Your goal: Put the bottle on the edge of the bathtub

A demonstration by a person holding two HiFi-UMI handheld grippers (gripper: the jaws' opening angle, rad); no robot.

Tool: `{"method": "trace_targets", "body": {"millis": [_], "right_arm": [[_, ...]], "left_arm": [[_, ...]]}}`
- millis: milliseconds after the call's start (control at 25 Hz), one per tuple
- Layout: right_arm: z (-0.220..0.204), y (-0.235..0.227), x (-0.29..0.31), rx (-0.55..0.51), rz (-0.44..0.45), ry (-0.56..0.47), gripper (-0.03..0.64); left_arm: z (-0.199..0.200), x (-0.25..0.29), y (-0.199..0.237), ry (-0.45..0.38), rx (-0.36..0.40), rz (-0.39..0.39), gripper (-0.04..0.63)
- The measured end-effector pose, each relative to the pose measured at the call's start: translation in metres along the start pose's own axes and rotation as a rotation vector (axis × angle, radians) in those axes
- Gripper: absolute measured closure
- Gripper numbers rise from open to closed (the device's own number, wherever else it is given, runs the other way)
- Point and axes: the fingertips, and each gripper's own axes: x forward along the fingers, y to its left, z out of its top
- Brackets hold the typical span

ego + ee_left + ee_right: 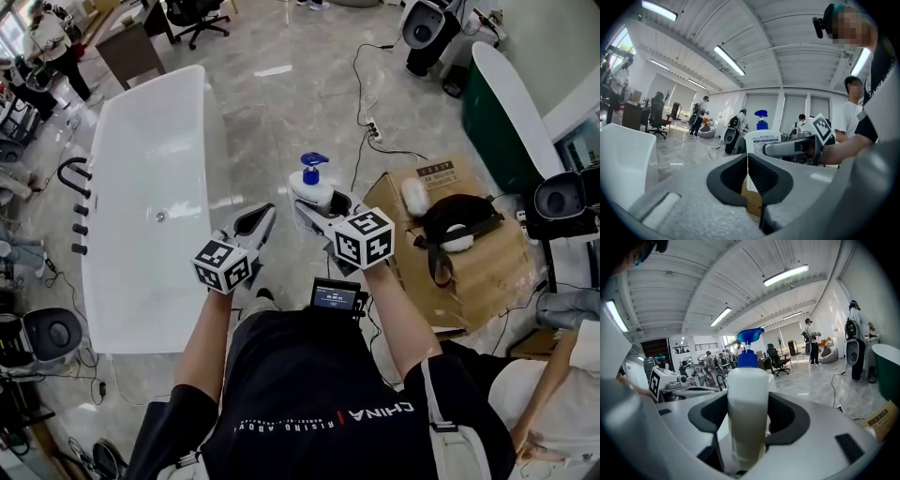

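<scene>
grips a white plastic bottle with a blue pump head (314,187) in the right tool (321,204): pads pressed on both flanks of the body, pump end up, long axis about upright. carries it in the air above the grey marble floor (281,103), not yet on any rim. shows the left tool (267,212) empty, jaws closed tip to tip on nothing.

needs a move to the left, judging by the layout. finds the long white bathtub (202,122) on that side of the bottle, well apart from it, with the left tool in between. runs near-to-far in the head view, so offers its right-hand long rim as the closest edge. puts the left tool nearer that rim, yet has the bottle in the right one, so calls for a reach across or a step sideways. probably wants the bottle kept upright and set base-down on the narrow rim; could tip into the basin or onto the floor if placed off centre.

counts one bottle, one white bathtub, two tools, and one brown cardboard box (487,272) to the right. also one dark green tub-like shape with a white rim (502,112) far right, too cropped to be sure of.
</scene>
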Motion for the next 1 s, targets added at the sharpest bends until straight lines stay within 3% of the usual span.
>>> {"method": "trace_targets", "body": {"millis": [640,1000], "right_arm": [[-0.002,-0.006,0.000,0.012,0.032,0.005,0.353],[0.013,-0.030,0.049,0.041,0.052,0.013,0.353]], "left_arm": [[-0.005,0.009,-0.002,0.024,0.002,0.006,0.583],[-0.001,0.039,0.047,0.045,-0.025,-0.005,0.583]]}}
